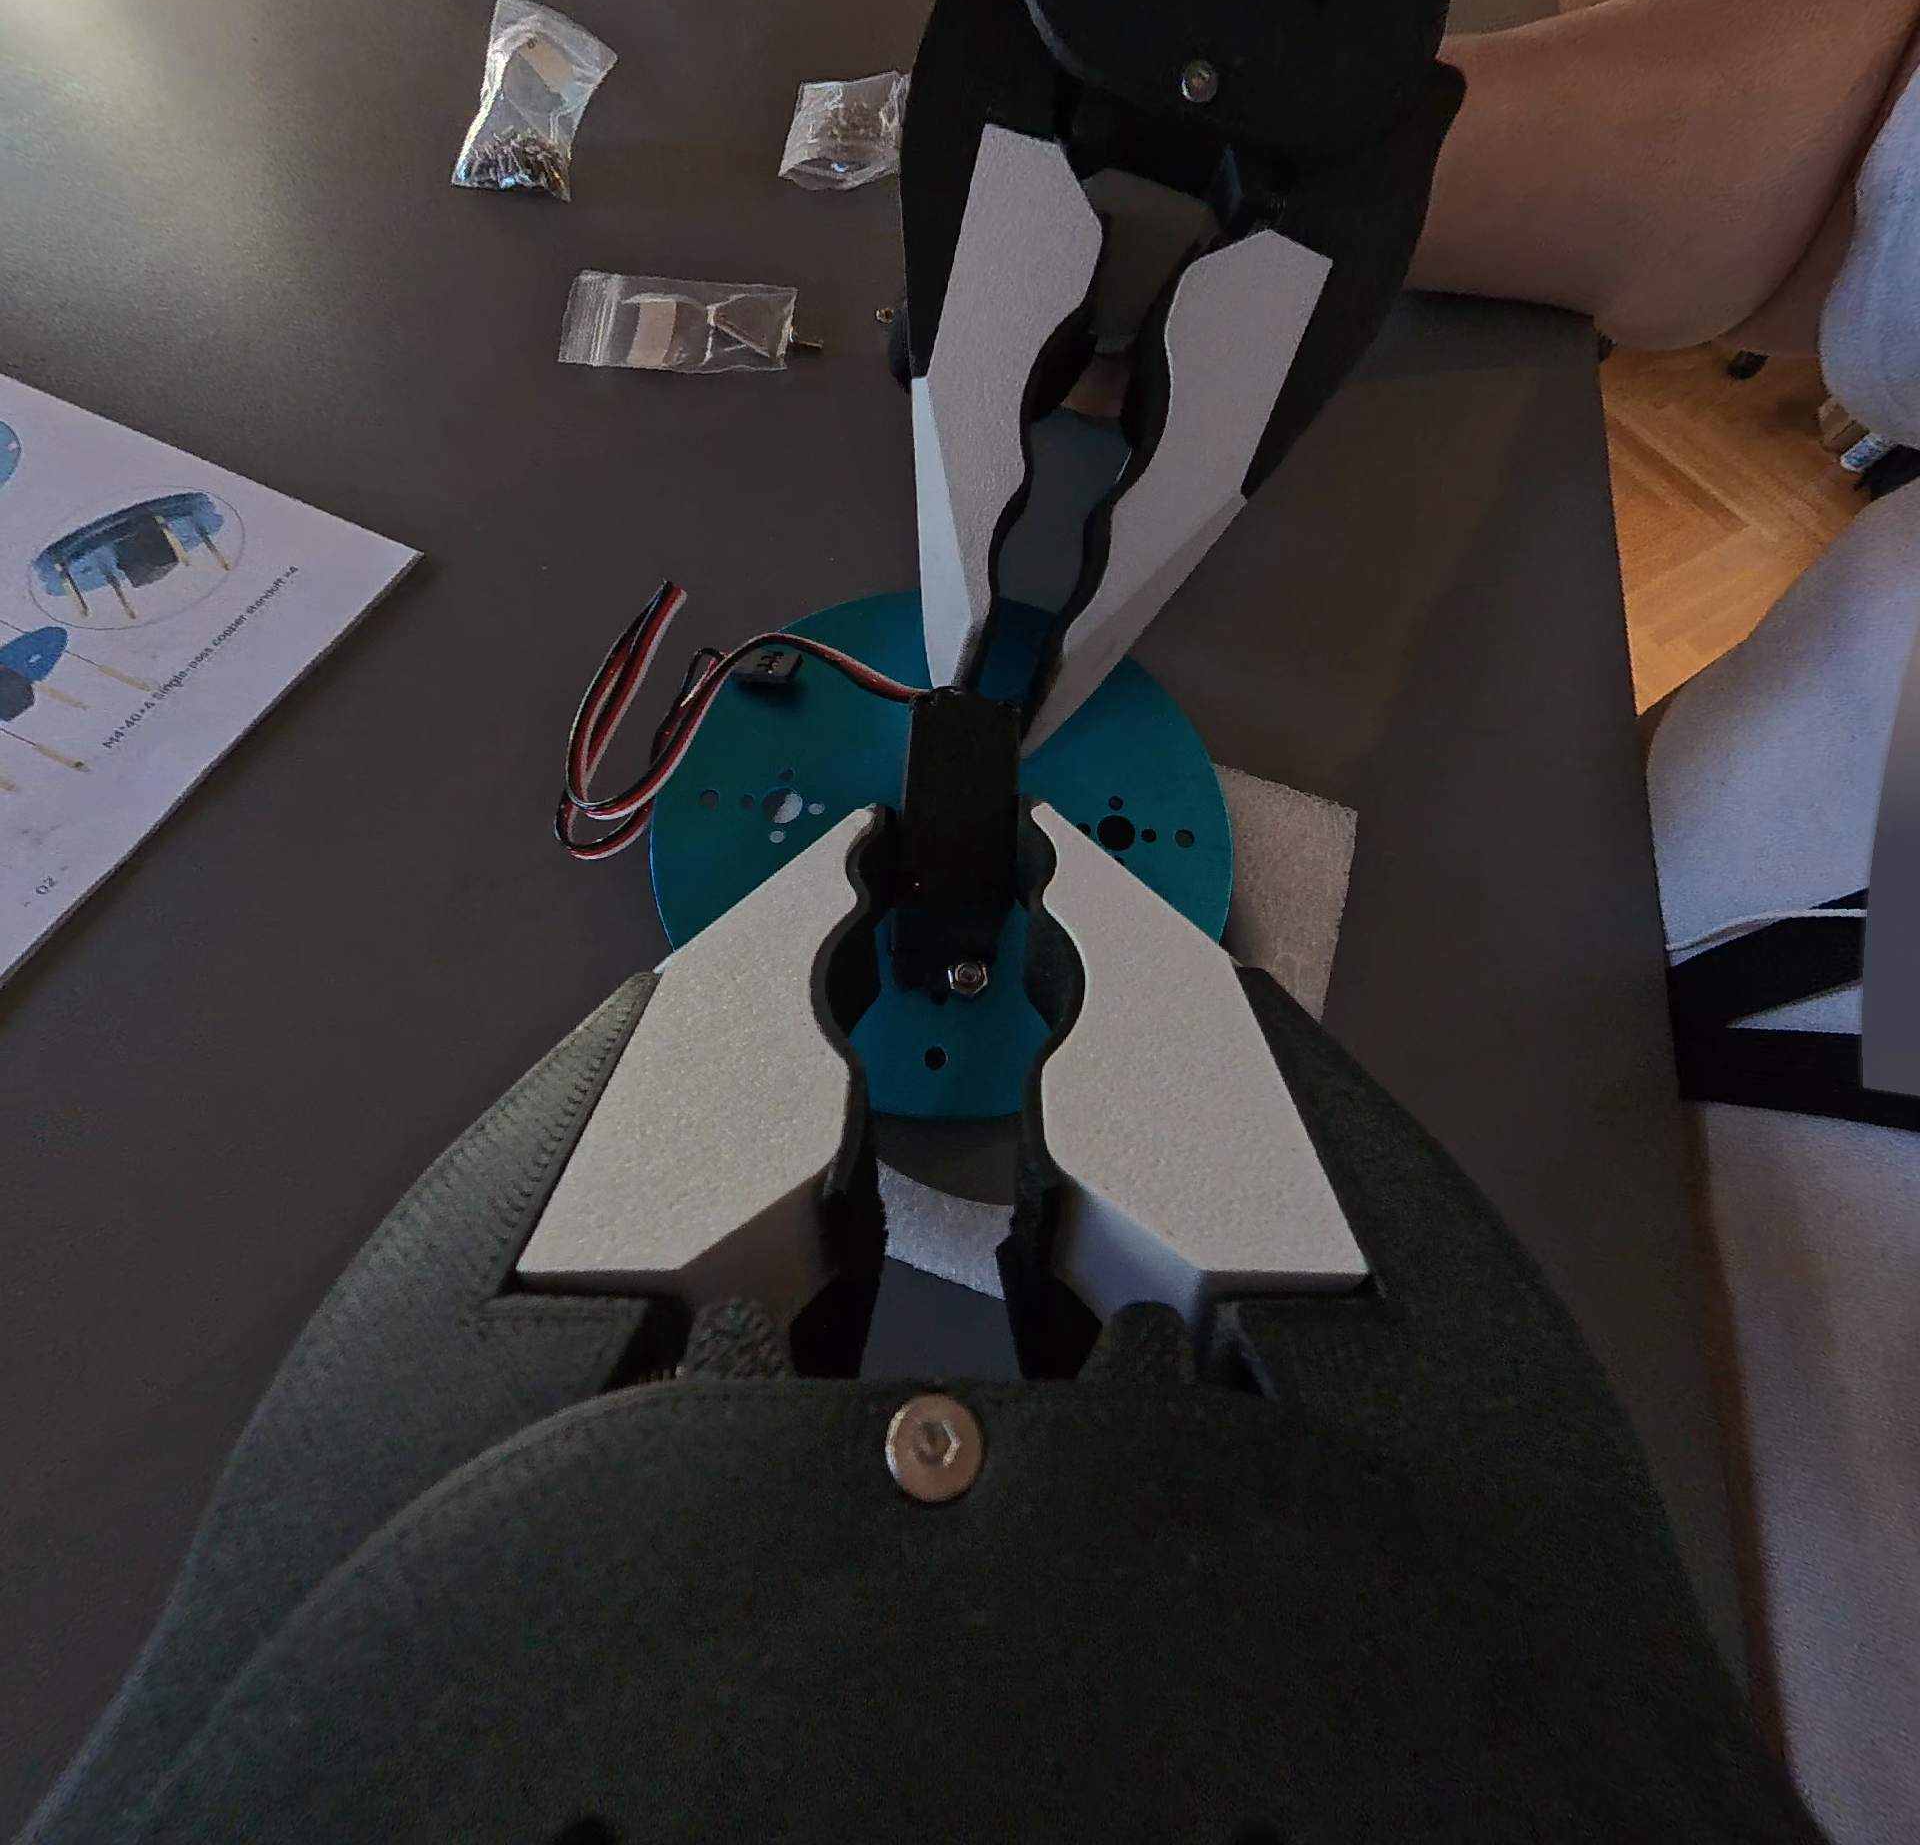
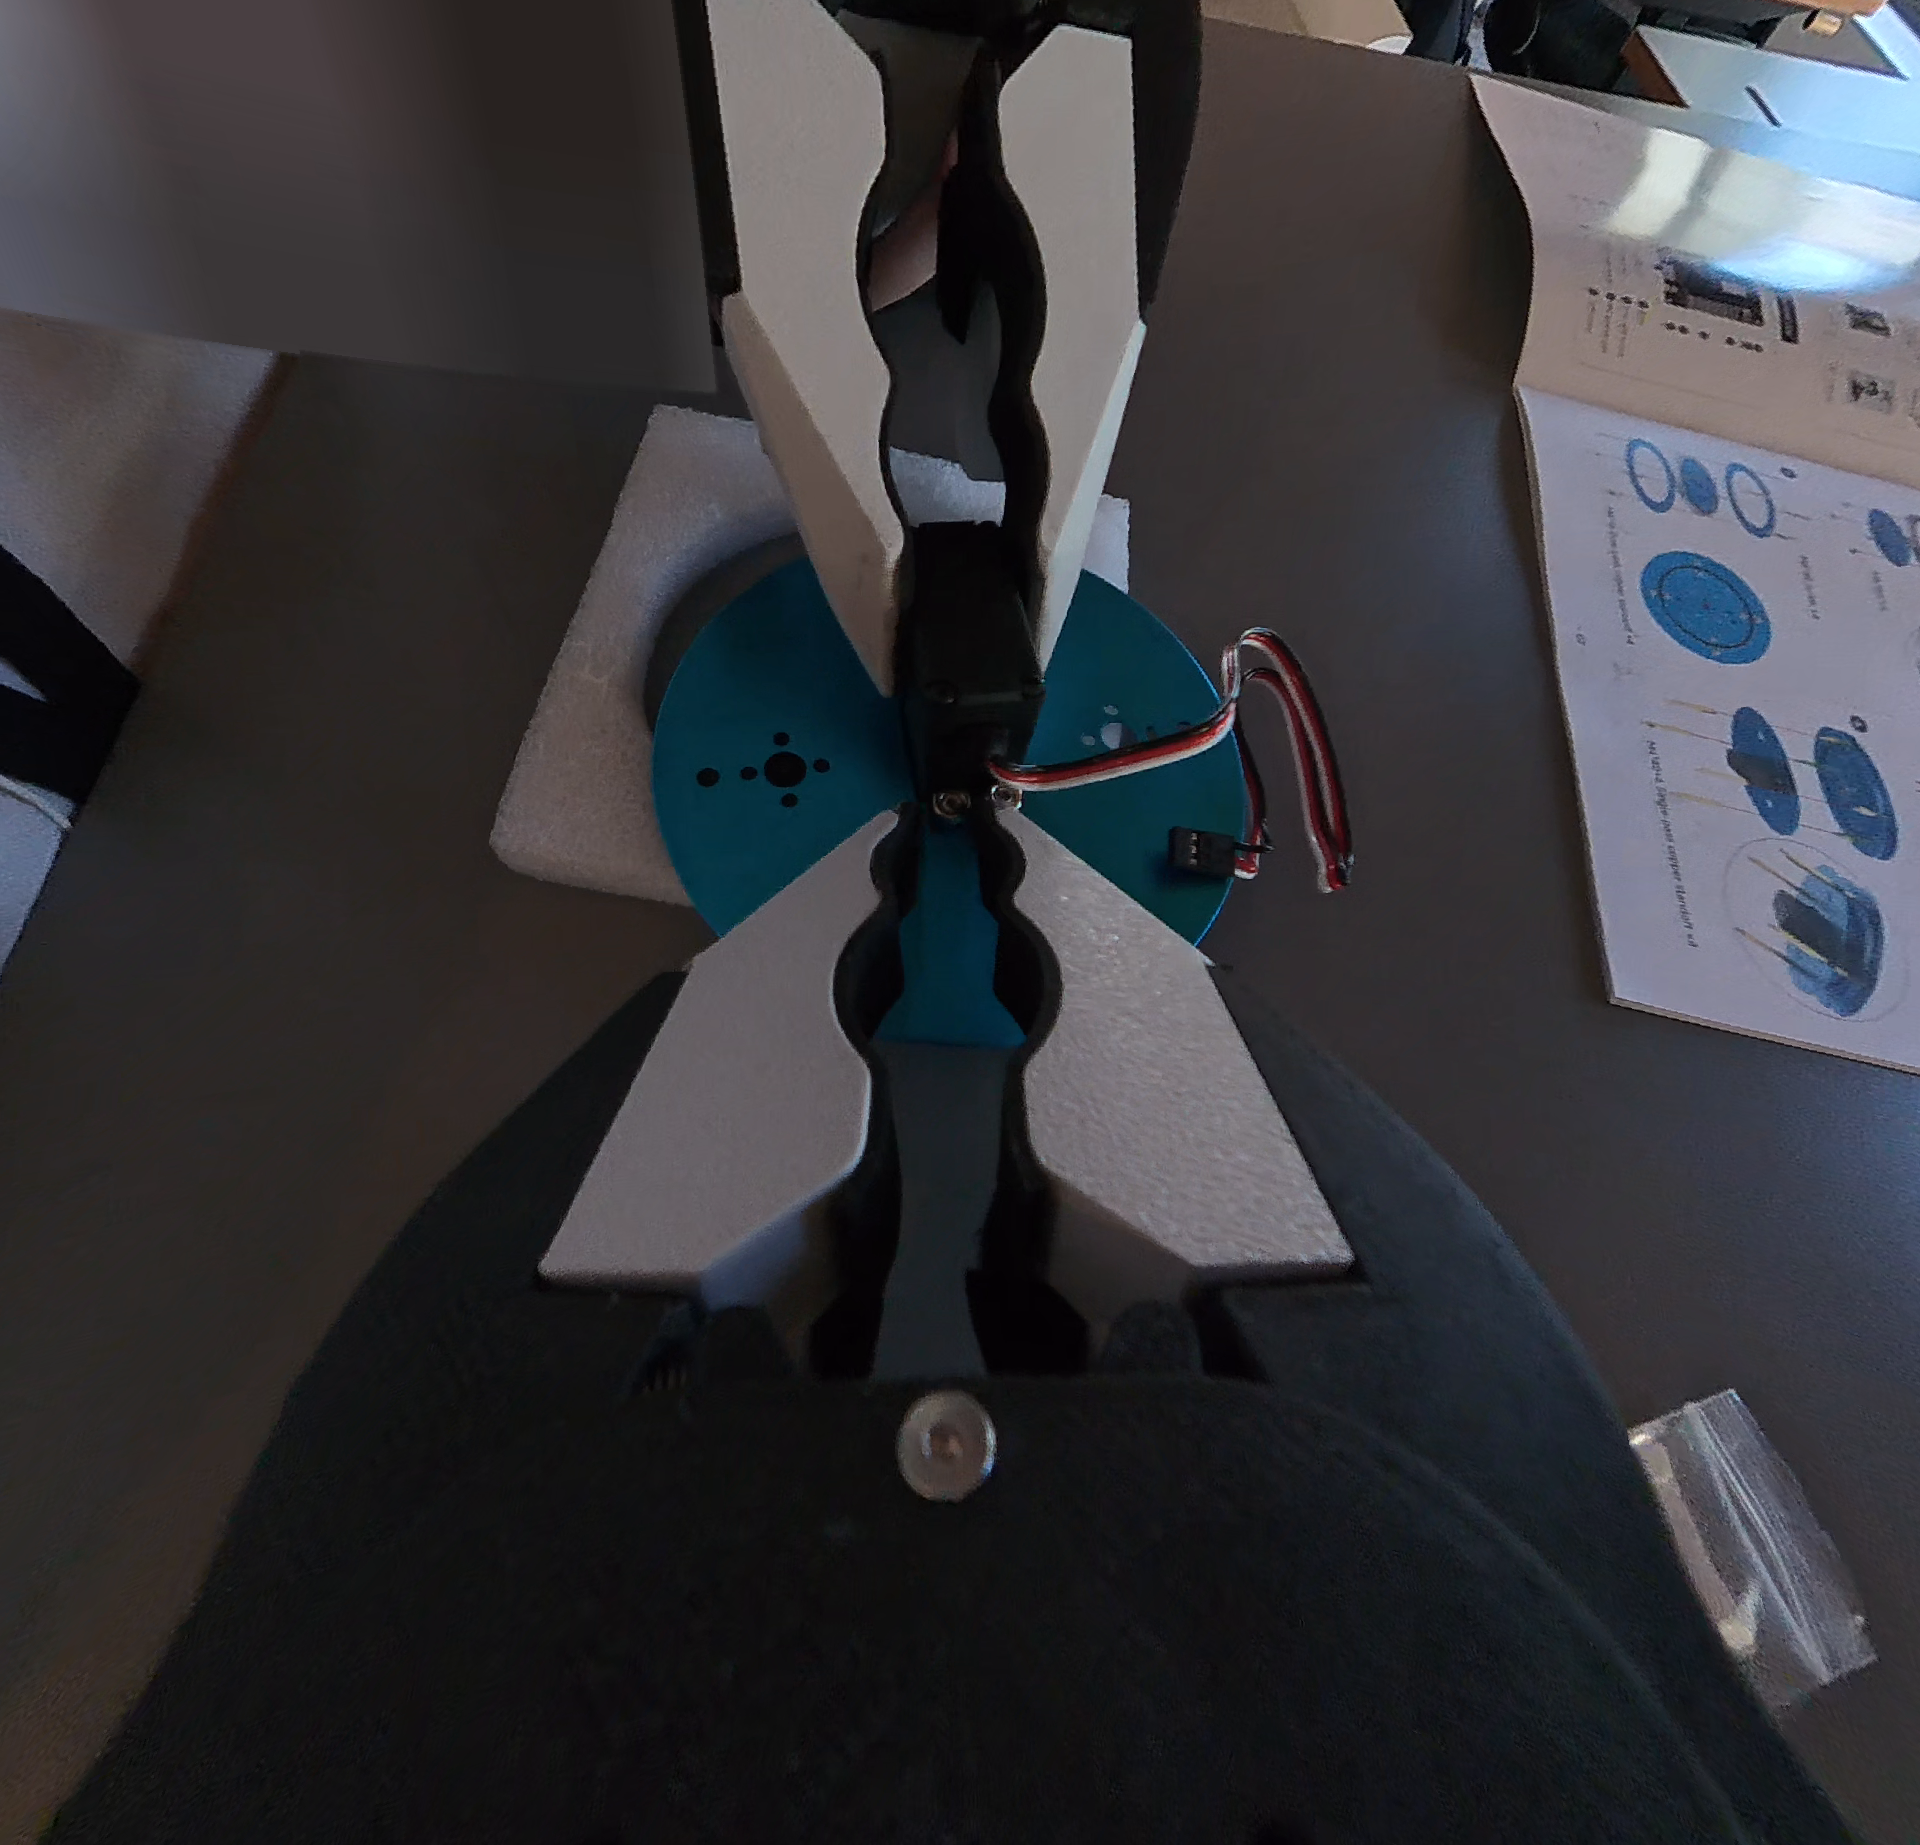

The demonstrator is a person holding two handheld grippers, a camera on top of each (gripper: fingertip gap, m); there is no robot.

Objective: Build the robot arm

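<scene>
A black servo [image 1: 951, 787] stands on a blue round metal disc [image 1: 1143, 746] that lies on a white foam block [image 1: 1288, 860]. My left gripper [image 1: 956, 819] is shut on the servo body; it also shows in the right wrist view [image 2: 971, 652], coming from the top. A silver nut [image 1: 971, 980] sits on the servo's near flange. My right gripper [image 2: 953, 816] has its jaws a narrow gap apart, tips at the servo's other flange beside two small screws [image 2: 948, 803]; it grips nothing I can see. The servo's red, white and black wire [image 2: 1299, 715] loops off the disc to a black plug [image 2: 1195, 848].
An open instruction booklet [image 1: 156, 652] lies on the dark table [image 1: 312, 1068]; it also shows in the right wrist view [image 2: 1714, 704]. Clear bags of small hardware [image 1: 530, 102] [image 1: 842, 128] [image 1: 675, 320] lie beyond the disc. Another clear bag [image 2: 1745, 1546] lies near my right gripper. A tan chair [image 1: 1662, 133] stands past the table's edge. The tips of both grippers are at nearly the same place. From either gripper's tips it is about 4 cm to the black plug [image 2: 1195, 848]. Look for it in the left wrist view [image 1: 767, 670] too. The white foam block [image 1: 1288, 860] is about equally far from each gripper, around 6 cm. Seen from the right wrist view [image 2: 577, 784] as well.
</scene>
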